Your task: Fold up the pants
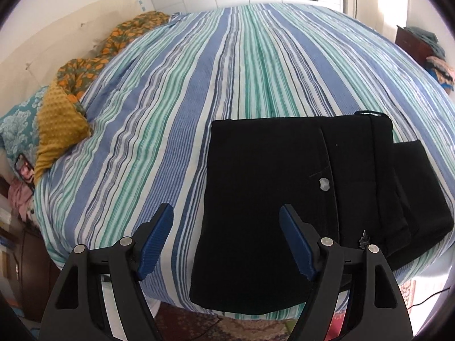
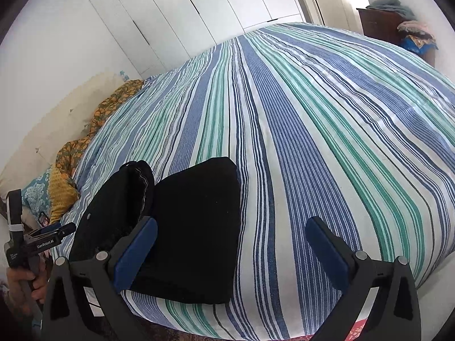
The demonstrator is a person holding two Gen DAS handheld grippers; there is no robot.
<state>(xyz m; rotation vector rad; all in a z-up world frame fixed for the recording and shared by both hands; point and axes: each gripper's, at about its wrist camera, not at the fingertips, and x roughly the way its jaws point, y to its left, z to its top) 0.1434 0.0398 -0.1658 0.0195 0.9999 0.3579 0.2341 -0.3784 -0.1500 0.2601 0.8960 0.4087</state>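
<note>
Location: home bedroom, indicated by a bed with striped bedspread (image 1: 199, 91), pillows (image 1: 20, 125) and white wardrobe doors (image 2: 184, 14).

Pants on the bed

The folded pants (image 1: 264, 199) lie on the bed (image 1: 199, 85) at its near edge; pillows (image 1: 59, 122) sit far left.

A bed under a striped sheet (image 1: 176, 108) carries folded black pants (image 1: 270, 184) near its front edge.
</note>
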